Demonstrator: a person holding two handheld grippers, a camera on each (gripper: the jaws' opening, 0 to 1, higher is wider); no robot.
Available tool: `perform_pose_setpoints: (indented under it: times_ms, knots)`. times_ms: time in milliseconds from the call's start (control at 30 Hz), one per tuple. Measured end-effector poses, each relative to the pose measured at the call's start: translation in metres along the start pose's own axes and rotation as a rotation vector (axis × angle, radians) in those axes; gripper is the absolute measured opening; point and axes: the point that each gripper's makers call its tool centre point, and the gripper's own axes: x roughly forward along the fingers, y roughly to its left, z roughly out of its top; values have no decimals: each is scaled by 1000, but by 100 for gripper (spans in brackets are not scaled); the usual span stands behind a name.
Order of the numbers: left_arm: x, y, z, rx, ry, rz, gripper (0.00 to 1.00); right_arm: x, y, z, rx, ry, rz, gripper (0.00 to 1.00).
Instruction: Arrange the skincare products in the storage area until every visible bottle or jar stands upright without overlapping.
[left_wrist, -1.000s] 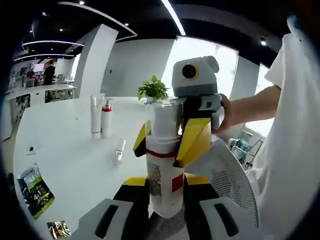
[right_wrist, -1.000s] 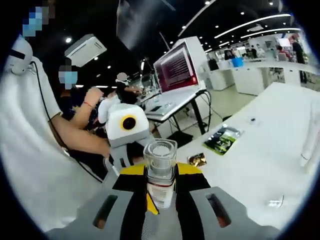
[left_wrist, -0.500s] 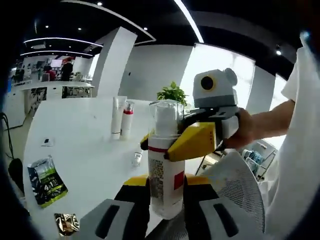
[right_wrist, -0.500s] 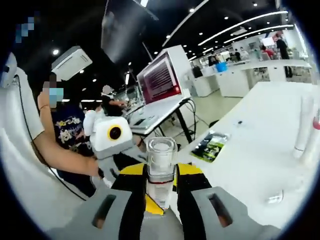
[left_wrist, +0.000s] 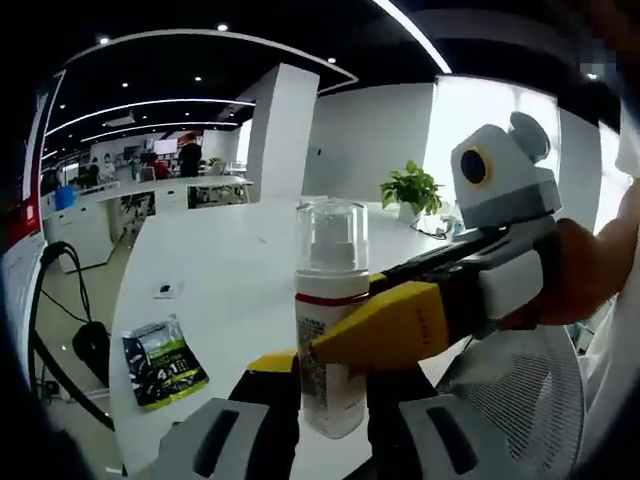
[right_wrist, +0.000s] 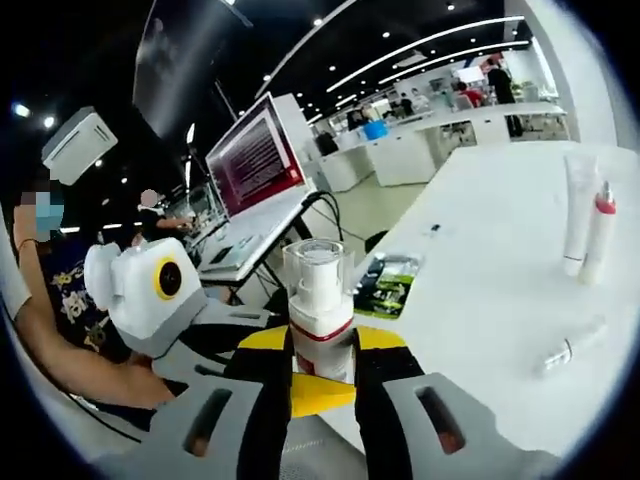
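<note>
Bottle (left_wrist: 330, 345) with a clear cap and a red band stands up between the left gripper's (left_wrist: 332, 400) black and yellow fingers (left_wrist: 275, 385) in the left gripper view. Those fingers squeeze its lower part from both sides. The right gripper (left_wrist: 395, 325) reaches in from the right side, and its yellow fingers pinch the same bottle higher up, just under the red band. A hand (left_wrist: 590, 270) holds that gripper. Past the fingers, to the left, a green packet (left_wrist: 163, 362) lies flat on the white table (left_wrist: 230, 270).

In the right gripper view, the same bottle (right_wrist: 320, 310) stands between the right gripper's (right_wrist: 322, 385) fingers, which are clamped on it. The left gripper (right_wrist: 160, 300) sits to the left of the fingers. Far off to the right, a white tube (right_wrist: 577, 210) and a red-topped bottle (right_wrist: 600, 232) stand side by side on the table. Nearer, a small bottle (right_wrist: 572, 345) lies on its side.
</note>
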Motion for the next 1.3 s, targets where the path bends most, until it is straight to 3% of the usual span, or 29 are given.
perform_pose_setpoints:
  times_ms: [167,267,433,533,700,933,1067,1300]
  knots:
    - [6,0,-3,-4,7,4,25,-2,-4,-3,-40,22,-1,19]
    - [10,-6,-6,103,25,8,25,-8,-8,-8,-80,42,11,19]
    - [12,-9,-5,127,19,-1,29,-19,-21,0,-129,42,0,19]
    - [12,-1,-7,81,30,18,34,-23,-40,8,-141,35,-36,19]
    - [11,10,-9,81,42,64,33,-31,-81,30,-125,-17,-124,19]
    - [15,7,-16,73,77,70,29,-36,-126,56,-178,-45,-191,19]
    - [19,-3,-26,130,124,46,29,-33,-150,67,-186,-52,-212,19]
    - [18,7,-28,95,134,79,28,-30,-190,76,-208,-63,-277,20]
